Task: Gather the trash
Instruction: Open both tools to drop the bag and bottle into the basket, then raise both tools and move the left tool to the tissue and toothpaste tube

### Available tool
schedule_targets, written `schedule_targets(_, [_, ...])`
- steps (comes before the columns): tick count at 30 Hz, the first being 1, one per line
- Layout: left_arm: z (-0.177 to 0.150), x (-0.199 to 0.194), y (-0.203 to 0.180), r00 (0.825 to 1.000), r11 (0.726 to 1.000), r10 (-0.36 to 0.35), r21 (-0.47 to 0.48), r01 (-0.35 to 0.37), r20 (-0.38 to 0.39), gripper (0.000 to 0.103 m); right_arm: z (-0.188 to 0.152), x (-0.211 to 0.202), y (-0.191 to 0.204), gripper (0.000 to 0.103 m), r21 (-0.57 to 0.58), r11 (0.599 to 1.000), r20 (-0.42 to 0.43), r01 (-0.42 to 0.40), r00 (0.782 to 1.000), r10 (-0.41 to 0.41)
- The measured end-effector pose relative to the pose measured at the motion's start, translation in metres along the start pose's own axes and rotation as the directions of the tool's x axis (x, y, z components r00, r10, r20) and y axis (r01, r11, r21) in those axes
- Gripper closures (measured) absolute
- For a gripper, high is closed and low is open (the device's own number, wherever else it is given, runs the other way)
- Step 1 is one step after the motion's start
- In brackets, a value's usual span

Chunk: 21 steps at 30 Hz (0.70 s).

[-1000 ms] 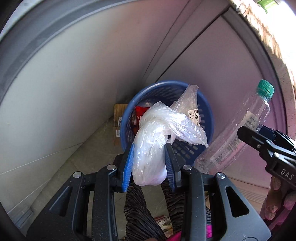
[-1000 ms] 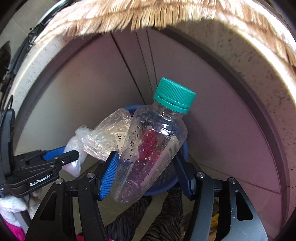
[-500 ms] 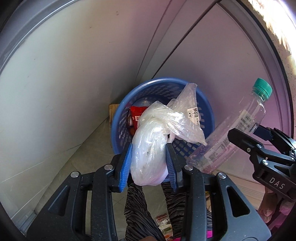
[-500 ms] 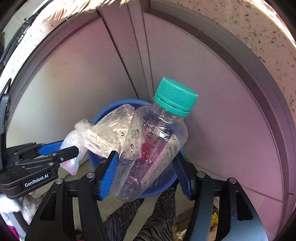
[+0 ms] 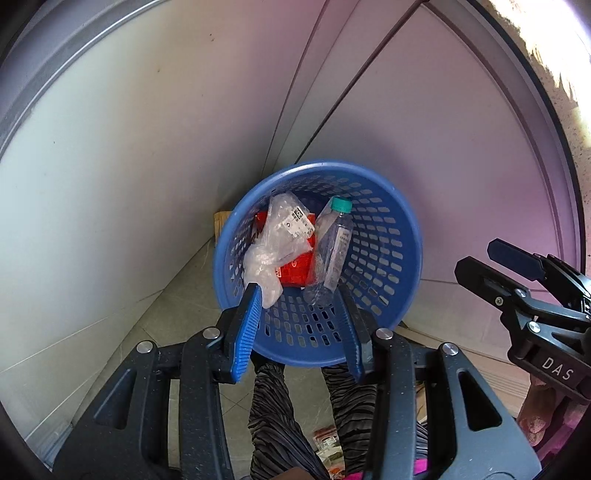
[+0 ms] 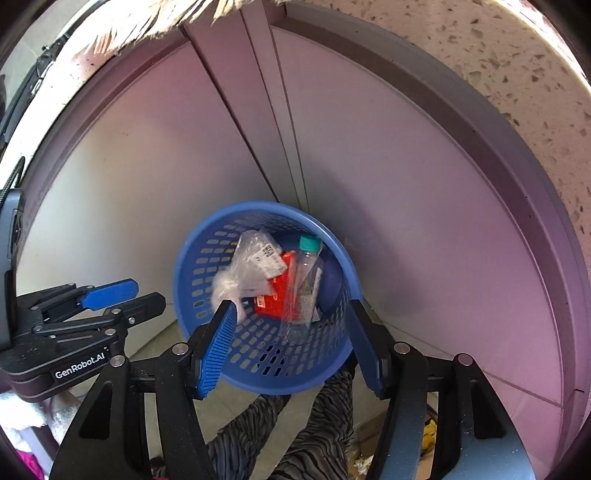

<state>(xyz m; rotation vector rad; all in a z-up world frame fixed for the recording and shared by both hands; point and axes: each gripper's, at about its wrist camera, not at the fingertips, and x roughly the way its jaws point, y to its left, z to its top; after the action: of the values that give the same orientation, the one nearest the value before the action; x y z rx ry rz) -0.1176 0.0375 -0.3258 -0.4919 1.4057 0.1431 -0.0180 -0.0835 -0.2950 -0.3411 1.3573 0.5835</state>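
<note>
Both claws hang spread and empty over the blue basket (image 5: pixel 406 229): left claw (image 5: pixel 301 314), right claw (image 6: pixel 291 332). Inside lie the crumpled plastic bag (image 5: pixel 275 243) and green-capped bottle (image 5: pixel 334 247).

Clear bottle (image 5: pixel 334 248) and crumpled plastic bag (image 5: pixel 275 247) lie inside blue basket (image 5: pixel 391 258).

Two pale wall panels (image 5: pixel 147 155) meet in a corner behind, joined by a vertical grey strip (image 6: pixel 273 110). A speckled stone slab (image 6: pixel 498 55) overhangs at the upper right, with a tan fringe (image 6: pixel 155 22) hanging over its edge. The tiled floor (image 5: pixel 173 295) lies below. A brown cardboard piece (image 5: pixel 221 218) stands in the floor corner against the wall. Striped grey trouser legs (image 5: pixel 273 413) appear at the bottom edge.
</note>
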Motion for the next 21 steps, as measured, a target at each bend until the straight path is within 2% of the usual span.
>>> schedule_targets(5, [-0.007,0.001,-0.001,1.000,1.000,-0.001,0.005,0.001,0.010,0.062,0.002,-0.009,0.001,0.043,-0.001,1.000,0.008,-0.009,1.000,0.009])
schedule_targets(12, [-0.004,-0.023,-0.010,0.999,1.000,0.000,0.015,-0.001,0.044,0.062,-0.001,-0.026,0.003,0.043,-0.006,0.999,0.037,-0.041,0.998,0.041])
schedule_targets(21, [0.002,-0.062,-0.023,0.994,0.999,0.002,0.040,-0.007,0.111,0.062,0.005,-0.073,0.000,0.043,-0.033,0.995,0.098,-0.096,0.990,0.098])
